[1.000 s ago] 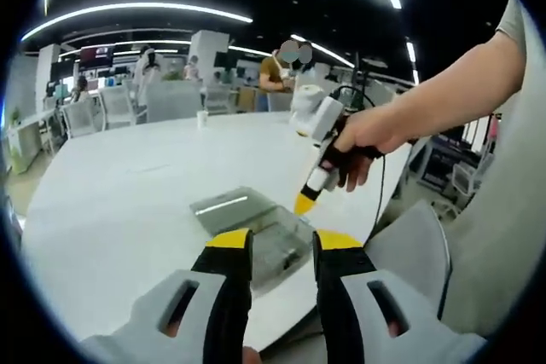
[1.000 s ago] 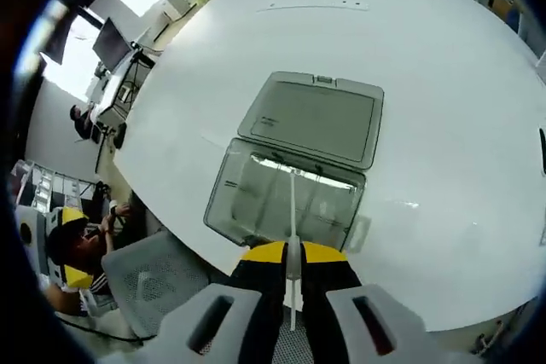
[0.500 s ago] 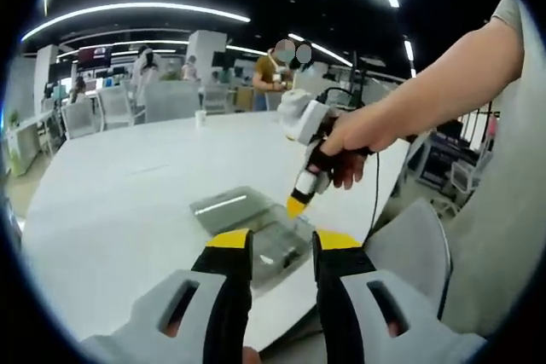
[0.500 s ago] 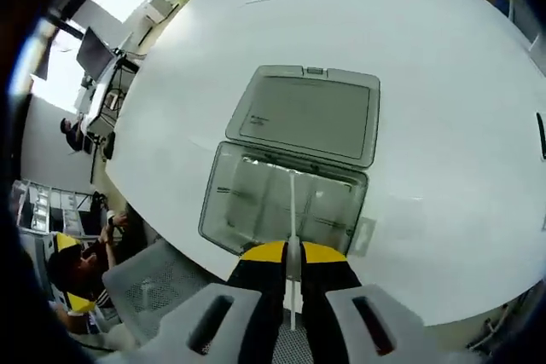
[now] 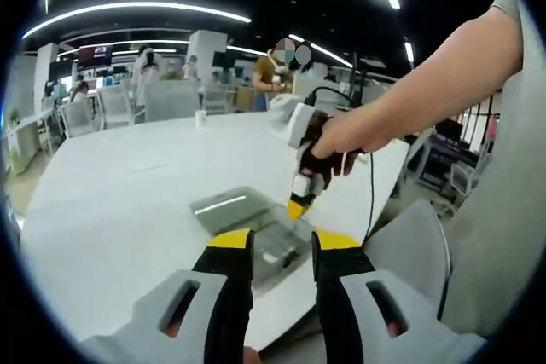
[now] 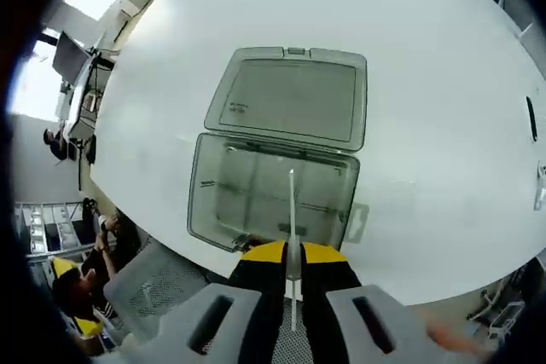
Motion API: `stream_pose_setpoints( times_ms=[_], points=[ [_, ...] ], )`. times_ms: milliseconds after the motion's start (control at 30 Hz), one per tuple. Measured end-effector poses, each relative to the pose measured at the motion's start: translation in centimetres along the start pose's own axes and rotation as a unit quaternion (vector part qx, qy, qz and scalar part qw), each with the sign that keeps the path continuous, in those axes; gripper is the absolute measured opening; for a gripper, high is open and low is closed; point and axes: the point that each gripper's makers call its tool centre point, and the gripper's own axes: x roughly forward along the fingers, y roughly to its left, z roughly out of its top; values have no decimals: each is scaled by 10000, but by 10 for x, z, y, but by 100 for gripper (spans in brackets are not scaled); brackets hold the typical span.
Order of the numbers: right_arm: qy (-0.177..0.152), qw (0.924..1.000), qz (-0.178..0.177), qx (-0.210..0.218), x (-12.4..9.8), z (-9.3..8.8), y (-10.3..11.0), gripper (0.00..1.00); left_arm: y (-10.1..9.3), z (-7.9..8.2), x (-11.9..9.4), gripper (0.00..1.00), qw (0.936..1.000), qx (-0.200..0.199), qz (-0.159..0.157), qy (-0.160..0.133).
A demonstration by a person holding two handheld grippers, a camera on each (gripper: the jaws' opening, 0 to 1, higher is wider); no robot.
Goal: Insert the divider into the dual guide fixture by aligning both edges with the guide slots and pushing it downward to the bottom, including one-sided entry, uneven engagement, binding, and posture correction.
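Translucent grey plastic makes up the fixture (image 6: pixel 275 204), an open box with its lid (image 6: pixel 290 95) hinged flat onto the white table (image 6: pixel 426 83) on the far side. Inside the box, thin guide ribs show on the walls, though their exact slots are too fine to tell.

Right gripper view: the right gripper (image 6: pixel 291 253) looks straight down over the box. Its yellow-tipped jaws are clamped on the divider (image 6: pixel 292 210), a thin pale sheet seen edge-on, which runs from between the jaws up across the middle of the box. Its far end lies near the centre of the box opening, short of the hinge-side wall. Whether either edge sits in a guide slot cannot be told from this angle. A small clear tab (image 6: pixel 354 222) projects from the box's right side. Below the table edge, a grey mesh chair (image 6: pixel 158 283) and a seated person (image 6: pixel 72 313) show at lower left.

Left gripper view: the left gripper (image 5: pixel 273 245) is held off the table's near edge, jaws parted with nothing between them, pointing toward the box (image 5: pixel 256 228). The right gripper (image 5: pixel 300 202) comes in from the right, gripped in a hand (image 5: pixel 341 138), its yellow tip just above the box's far right corner. A black cable (image 5: pixel 371 202) hangs from it. A paper cup (image 5: pixel 202 118) stands far across the table; people and chairs fill the background.
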Motion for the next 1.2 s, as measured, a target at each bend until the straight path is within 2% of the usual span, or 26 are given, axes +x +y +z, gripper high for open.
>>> stream_pose_setpoints(
  times_ms=[300, 500, 767, 1200],
  points=[
    [87, 9993, -7, 359, 2, -1, 8, 1, 0, 0, -1, 24, 10000, -11, 5, -21],
    [59, 9987, -142, 490, 1, 2, 4, 0, 1, -1, -2, 25, 10000, -24, 22, -24],
    [43, 9986, -140, 515, 4, 8, 5, 1, 1, -1, -3, 25, 10000, -34, 41, -25],
    [62, 9983, -146, 567, 8, 7, 5, 0, 0, -1, -5, 25, 10000, -65, 37, -31]
  ],
)
